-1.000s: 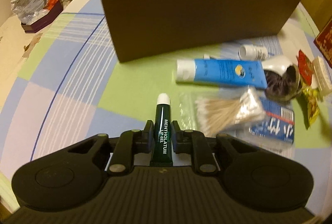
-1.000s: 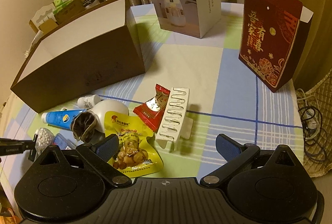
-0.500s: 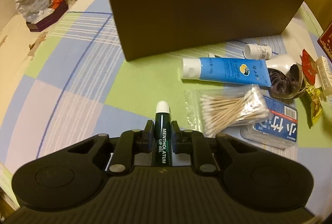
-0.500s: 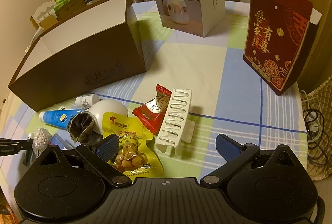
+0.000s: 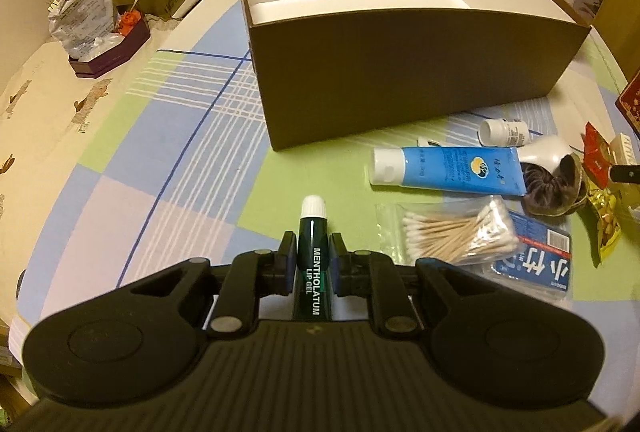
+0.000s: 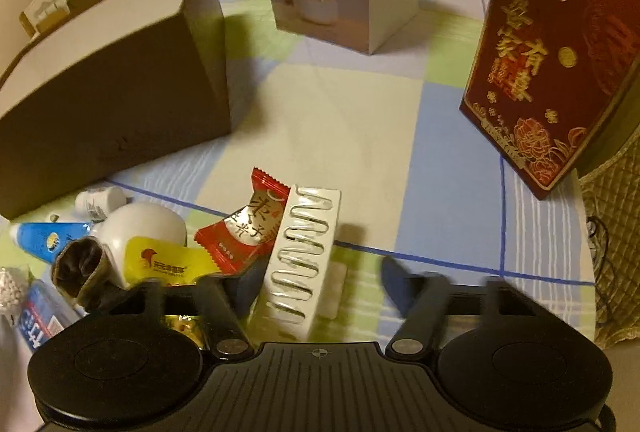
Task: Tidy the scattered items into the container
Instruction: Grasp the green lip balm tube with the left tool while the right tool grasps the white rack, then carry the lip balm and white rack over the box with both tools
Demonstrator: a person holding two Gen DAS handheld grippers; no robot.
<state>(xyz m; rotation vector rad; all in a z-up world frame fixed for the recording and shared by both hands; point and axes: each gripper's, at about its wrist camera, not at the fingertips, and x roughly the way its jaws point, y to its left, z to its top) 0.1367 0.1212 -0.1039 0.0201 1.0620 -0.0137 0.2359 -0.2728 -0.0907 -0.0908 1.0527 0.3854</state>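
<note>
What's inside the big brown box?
The brown box is open on top. From the left wrist view, its white inner walls and a strip of white floor at the back look bare. The near wall hides the rest of the floor, so something small could lie there unseen.

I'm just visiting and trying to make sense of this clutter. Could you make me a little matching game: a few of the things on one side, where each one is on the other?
Things:
1. lip gel tube
2. white hair clip
3. blue tube
4. cotton swabs

Places:
A. lying on the cloth just in front of the brown box
B. clamped in the left claw
C. between the open fingers of the right claw
D. in a clear bag beside the lip gel

Pairs: 1-B, 2-C, 3-A, 4-D
</note>
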